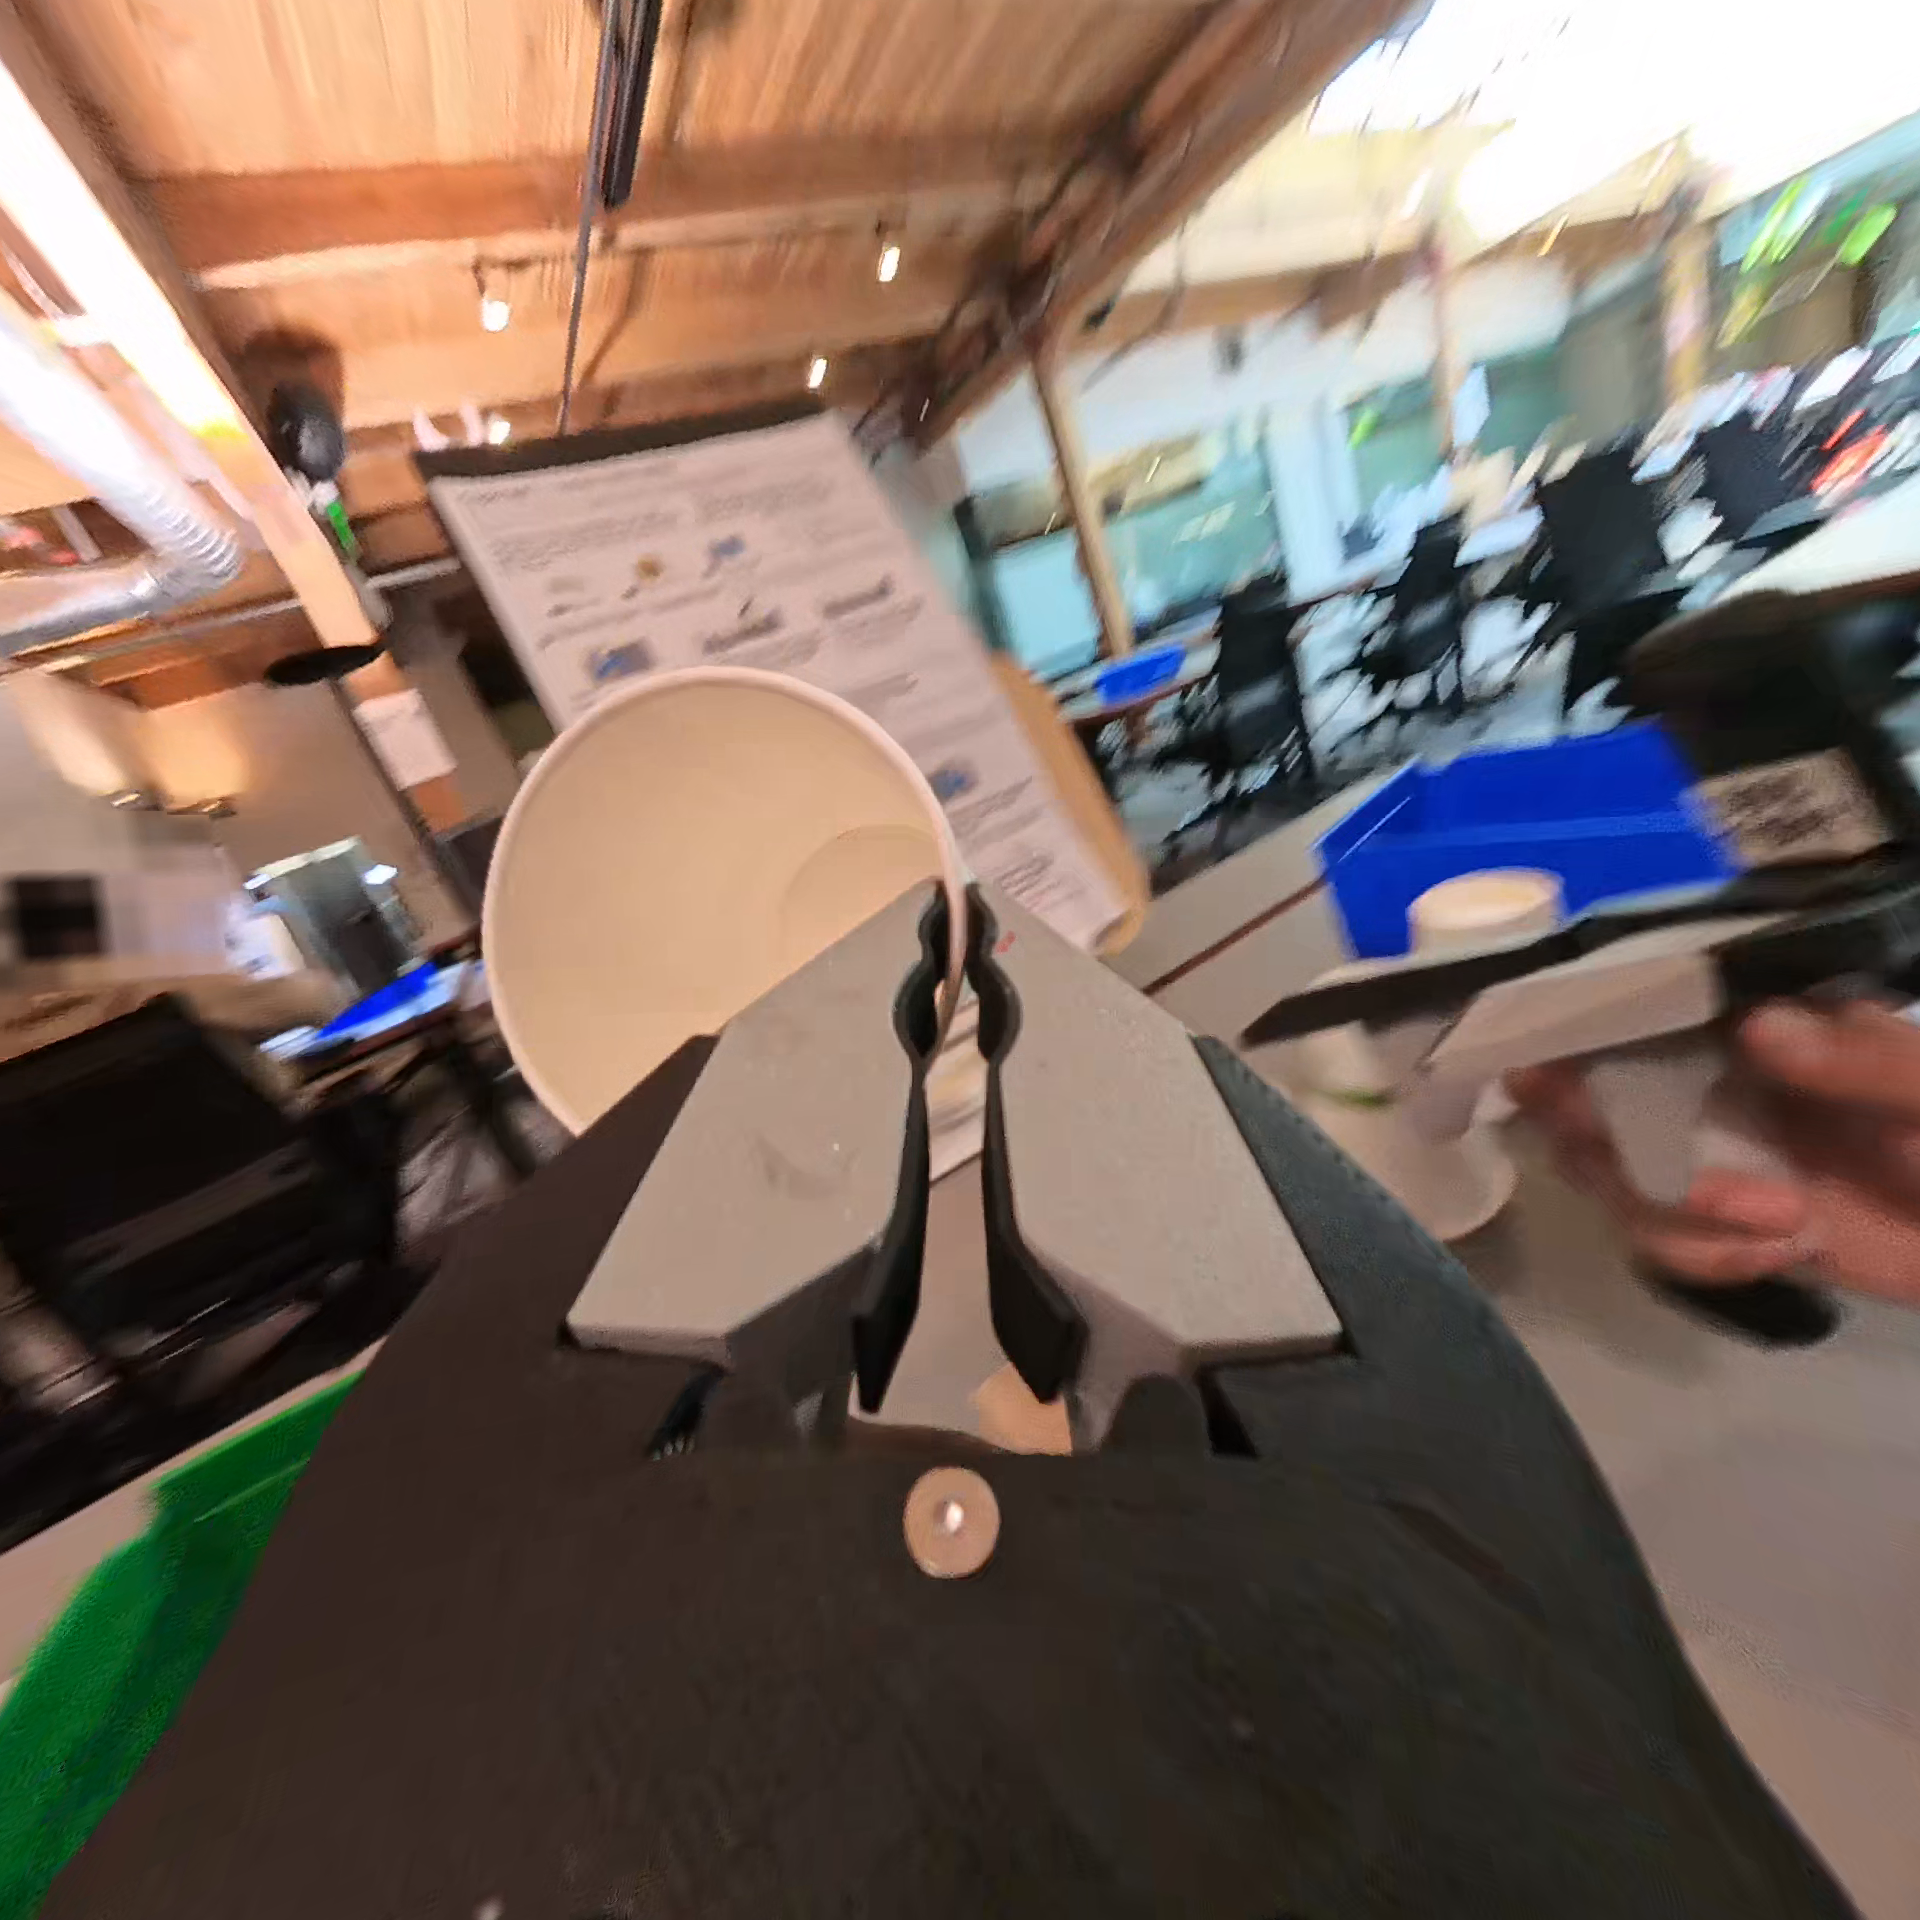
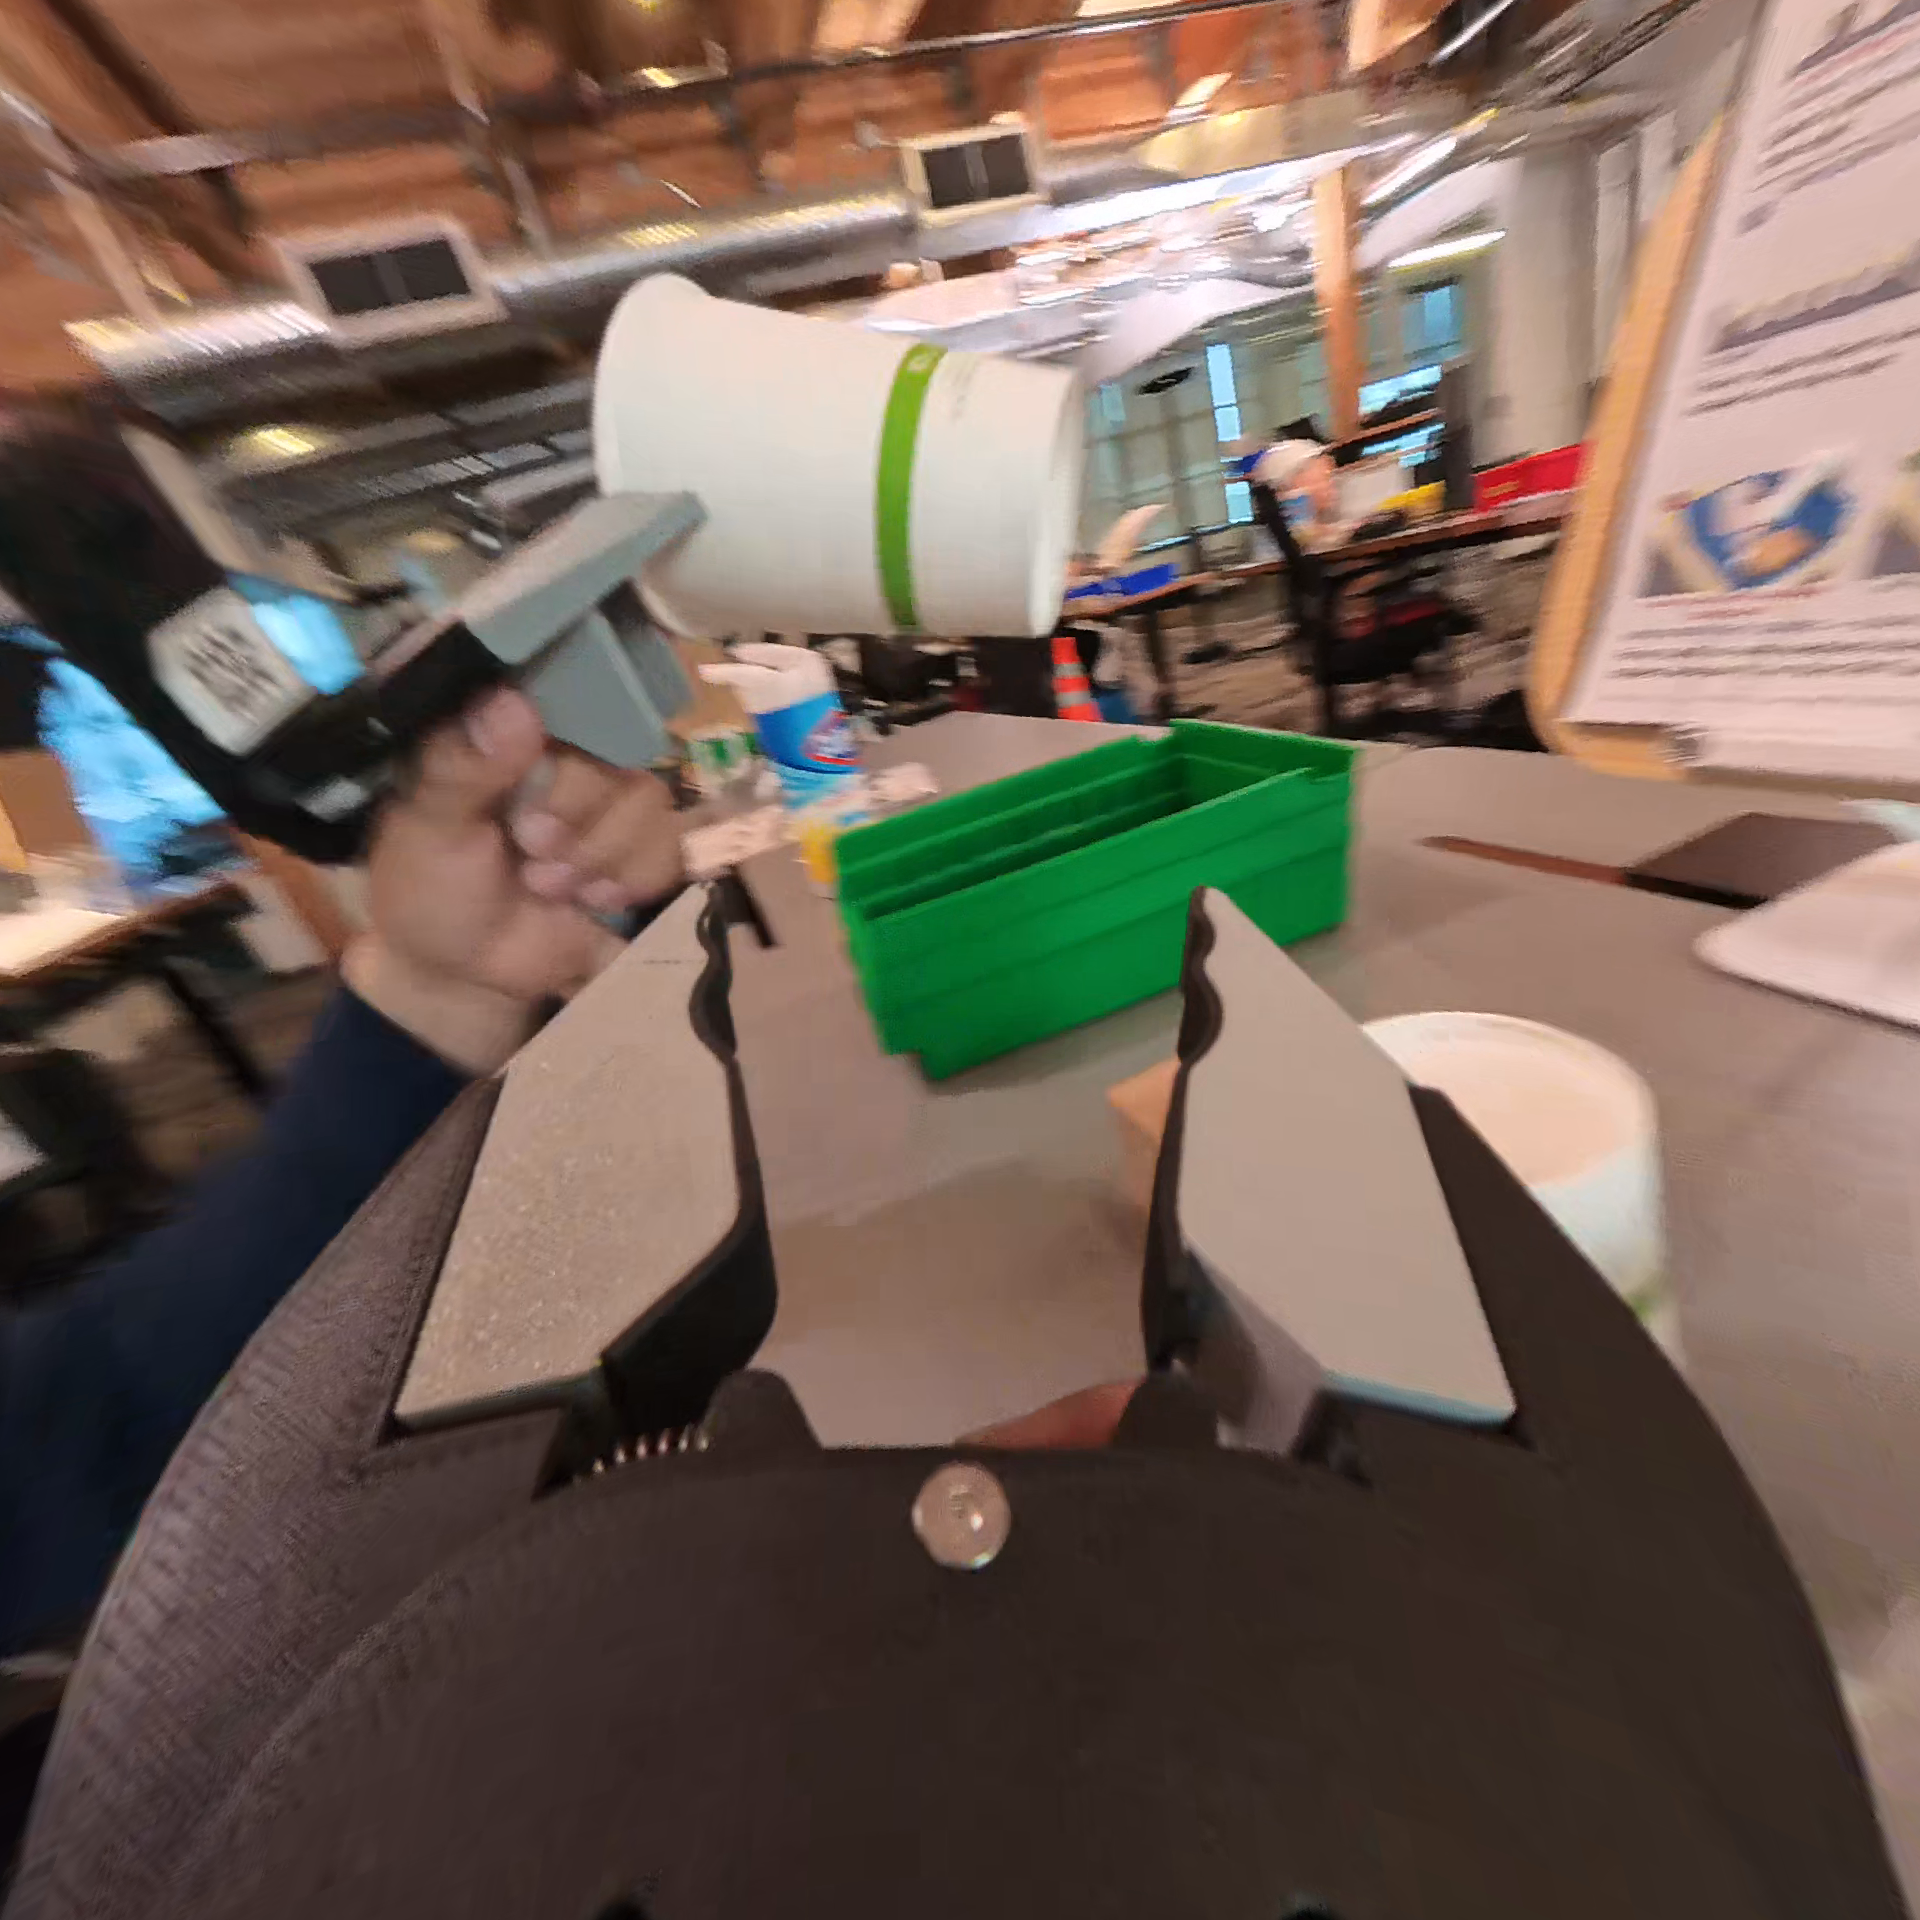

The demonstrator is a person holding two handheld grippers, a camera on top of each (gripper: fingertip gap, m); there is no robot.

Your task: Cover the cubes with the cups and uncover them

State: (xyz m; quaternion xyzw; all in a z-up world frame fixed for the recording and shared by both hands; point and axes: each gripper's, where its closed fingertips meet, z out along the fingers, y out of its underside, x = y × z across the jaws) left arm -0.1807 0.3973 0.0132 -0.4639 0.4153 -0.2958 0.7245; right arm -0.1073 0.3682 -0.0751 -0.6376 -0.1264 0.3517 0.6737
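a green bin [image 2: 1091, 914] sits mid-frame in my right wrist view on the grey table [image 2: 1558, 987], straight ahead between my right fingers, with a spray bottle [image 2: 800, 727] and small clutter behind it to the upper left. a poster board [image 2: 1766, 416] leans along the right edge. in my left wrist view a blue bin [image 1: 1538, 821] stands at centre right, with an upside-down paper cup [image 1: 1475, 914] in front of it, partly hidden by my right gripper [image 1: 1351, 997].

my left gripper [image 1: 958, 935] is clenched on the wall of a white paper cup [image 1: 707, 883], pads pinching it at the rim, the cup lifted off the table and tipped so its mouth faces the lens. from the right view that cup [image 2: 831, 468] hangs in the upper middle, green band showing.

my right gripper [image 2: 951, 966] is released, its grasp bare. a tan cube [image 2: 1143, 1112] pokes out just beside its right finger, and another cup [image 2: 1538, 1132] stands at lower right.
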